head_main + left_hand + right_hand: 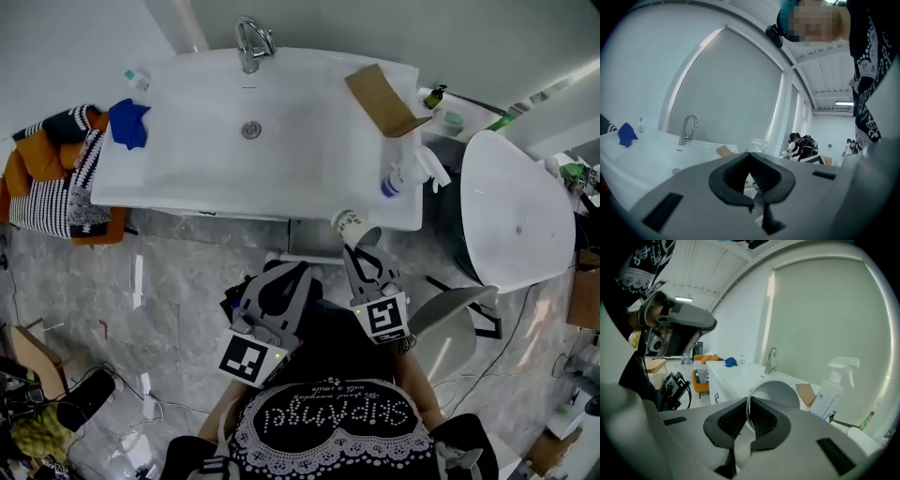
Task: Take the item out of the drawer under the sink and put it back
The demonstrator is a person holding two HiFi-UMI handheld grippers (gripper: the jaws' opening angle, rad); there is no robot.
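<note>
Right gripper (355, 249) holds the paper cup (351, 224) just off the front edge of the counter (187, 183), below the spray bottle (398, 178) that stands at the counter's right front corner. The cup lies tilted, base toward the sink (216, 112), mouth turned back at the gripper. In the right gripper view I read the jaws clamped on the cup's wall: the rim runs between the two pads, one pad inside the mouth and one outside. Left gripper (302, 270) hangs beside the right one, to its left and closer to my operator's body, pointing toward the counter. In the left gripper view its jaws are together, tips meeting, nothing between them. On the counter: faucet (251, 42) at the back, a blue cloth (128, 122) at the left end, and a piece of cardboard (382, 98) at the right, near the spray bottle. A chair (37, 164) draped with a striped black-and-white textile stands against the counter's left end. A white oval fixture (516, 206) sits to the right; I cannot tell what it is. The floor (187, 272) is grey marbled tile. In the right gripper view a white cabinet front (723, 391) with a dark handle shows below the counter. Whether that is the drawer I cannot tell. In the left gripper view a person (802, 145) in dark clothes bends over something far across the room.
</note>
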